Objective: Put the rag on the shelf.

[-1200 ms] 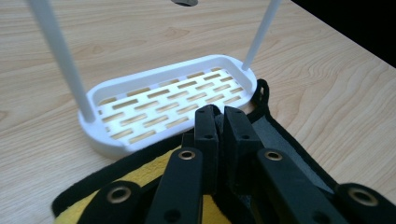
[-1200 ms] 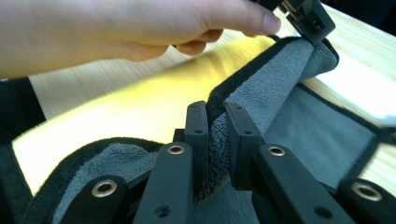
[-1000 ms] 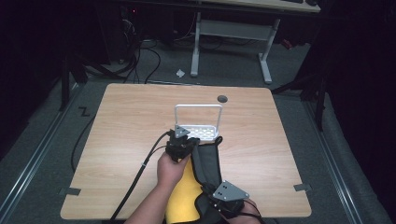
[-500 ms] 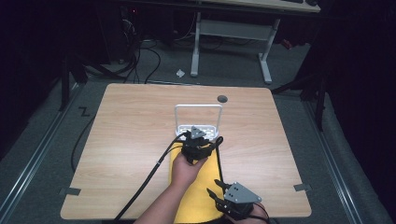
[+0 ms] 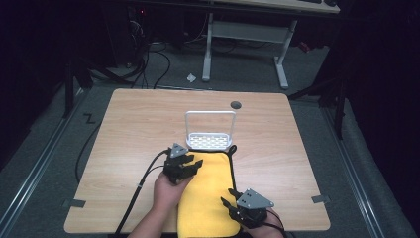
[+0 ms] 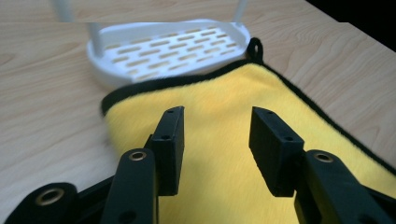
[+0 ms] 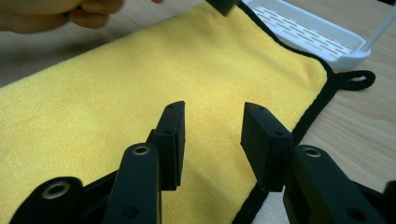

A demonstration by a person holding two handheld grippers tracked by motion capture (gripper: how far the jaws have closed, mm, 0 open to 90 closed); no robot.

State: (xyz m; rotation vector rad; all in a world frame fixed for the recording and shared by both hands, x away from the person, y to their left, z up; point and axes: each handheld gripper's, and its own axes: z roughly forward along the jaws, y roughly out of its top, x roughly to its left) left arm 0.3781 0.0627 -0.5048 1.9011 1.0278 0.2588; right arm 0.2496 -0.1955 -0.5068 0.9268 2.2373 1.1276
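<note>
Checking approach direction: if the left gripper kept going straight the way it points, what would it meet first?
Probably the yellow towel under the open left gripper; skimming above it, next comes the white slotted tray.

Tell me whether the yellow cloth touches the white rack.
Touching: in the left gripper view the yellow cloth's black-edged far corner lies against the white rack's base.

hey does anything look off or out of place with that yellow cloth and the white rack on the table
Mostly tidy. The yellow cloth lies flat, but its near end hangs over the table edge, and its far black-trimmed edge touches or slightly overlaps the white rack. Both grippers, left and right, are open above the cloth.
</note>
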